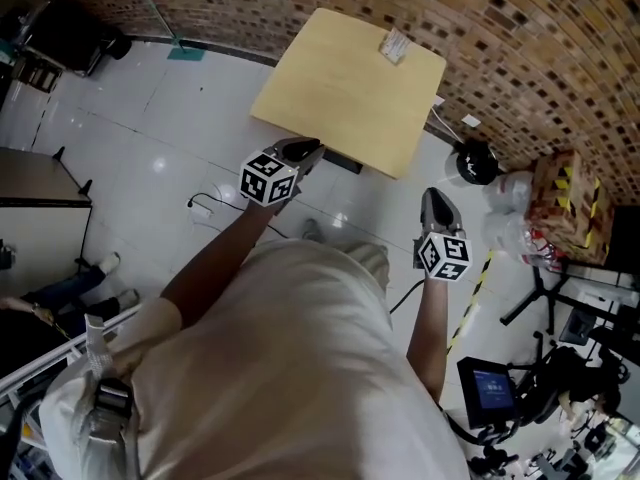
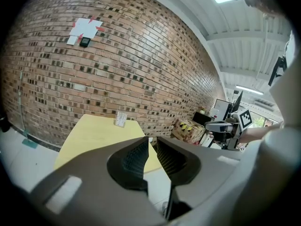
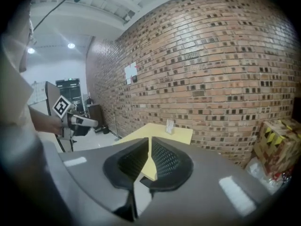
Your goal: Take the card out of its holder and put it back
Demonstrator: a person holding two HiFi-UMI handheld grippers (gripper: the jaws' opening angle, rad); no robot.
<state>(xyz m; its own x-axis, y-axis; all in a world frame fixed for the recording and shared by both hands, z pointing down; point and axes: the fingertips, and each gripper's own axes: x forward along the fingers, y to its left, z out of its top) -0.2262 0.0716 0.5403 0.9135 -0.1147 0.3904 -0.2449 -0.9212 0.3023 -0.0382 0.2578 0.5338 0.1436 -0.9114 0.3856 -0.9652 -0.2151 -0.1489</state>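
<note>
A small card in a clear holder (image 1: 394, 45) stands near the far edge of the yellow table (image 1: 340, 108), close to the brick wall. It also shows as the card holder (image 2: 121, 119) in the left gripper view and the card holder (image 3: 170, 125) in the right gripper view. Both grippers hang in the air on the near side of the table, well short of the holder. My left gripper (image 1: 308, 148) (image 2: 150, 142) has a narrow gap between its pads, with nothing in it. My right gripper (image 1: 437, 198) (image 3: 150, 140) has its pads nearly together, empty.
A cardboard box with yellow-black tape (image 1: 565, 203) and plastic bags sit on the floor to the right of the table. A dark desk (image 1: 30, 178) stands at the left. Stands, cables and a screen (image 1: 490, 388) crowd the lower right. White tiled floor (image 1: 150, 118) lies left of the table.
</note>
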